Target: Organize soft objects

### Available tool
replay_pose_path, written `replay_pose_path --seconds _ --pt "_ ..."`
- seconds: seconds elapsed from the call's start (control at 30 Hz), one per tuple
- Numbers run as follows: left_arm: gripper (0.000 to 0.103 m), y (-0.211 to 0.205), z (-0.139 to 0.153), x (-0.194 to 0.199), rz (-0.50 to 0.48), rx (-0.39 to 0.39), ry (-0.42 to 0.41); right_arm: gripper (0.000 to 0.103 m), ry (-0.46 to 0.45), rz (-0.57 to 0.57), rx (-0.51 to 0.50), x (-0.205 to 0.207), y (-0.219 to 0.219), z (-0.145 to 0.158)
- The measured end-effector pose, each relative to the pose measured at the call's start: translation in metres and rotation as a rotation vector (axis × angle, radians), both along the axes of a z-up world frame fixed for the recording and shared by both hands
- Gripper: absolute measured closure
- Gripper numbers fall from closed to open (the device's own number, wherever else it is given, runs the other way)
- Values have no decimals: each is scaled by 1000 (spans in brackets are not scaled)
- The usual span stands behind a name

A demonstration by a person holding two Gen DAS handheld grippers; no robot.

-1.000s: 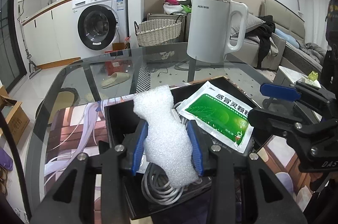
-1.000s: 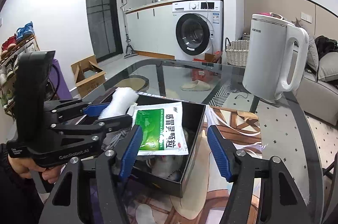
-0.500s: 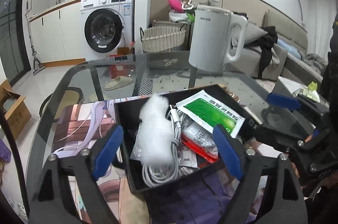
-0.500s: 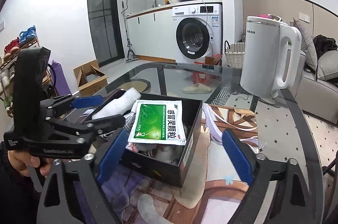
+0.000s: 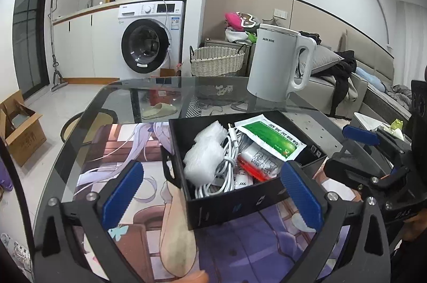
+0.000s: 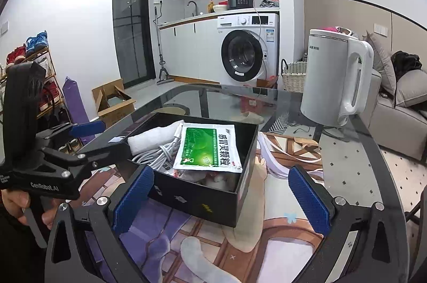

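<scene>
While both jaws are opening with nothing between them, my left hand-held gripper [image 5: 210,192] and right hand-held gripper [image 6: 220,196] flank the black cardboard box [image 5: 240,205] on the glass surface [image 5: 160,88]; inside lies the white foam wrap [image 5: 204,152], light and squashy, best pinched mid-body.

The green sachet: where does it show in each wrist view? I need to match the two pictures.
Left wrist view: the green sachet lies right of centre, at the box's right side, propped over the red packet.
Right wrist view: the green sachet sits at picture centre, topmost in the black box.
Shared landmark: the white kettle on the glass table behind the box.
</scene>
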State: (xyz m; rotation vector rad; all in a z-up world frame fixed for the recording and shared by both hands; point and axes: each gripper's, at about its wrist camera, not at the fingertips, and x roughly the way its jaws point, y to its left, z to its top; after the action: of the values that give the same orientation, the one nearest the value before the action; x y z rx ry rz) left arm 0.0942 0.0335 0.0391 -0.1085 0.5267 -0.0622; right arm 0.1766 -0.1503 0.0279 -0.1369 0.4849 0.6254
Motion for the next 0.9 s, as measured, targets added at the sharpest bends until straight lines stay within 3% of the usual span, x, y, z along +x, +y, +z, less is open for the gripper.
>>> replay_pose_path --seconds 0.33,0.9 --pt "0 2 -5 -7 34 27 -62 0 -18 14 -7 -2 7 -10" --pt "0 8 -14 1 65 10 -51 0 -32 -9 15 4 -3 -14"
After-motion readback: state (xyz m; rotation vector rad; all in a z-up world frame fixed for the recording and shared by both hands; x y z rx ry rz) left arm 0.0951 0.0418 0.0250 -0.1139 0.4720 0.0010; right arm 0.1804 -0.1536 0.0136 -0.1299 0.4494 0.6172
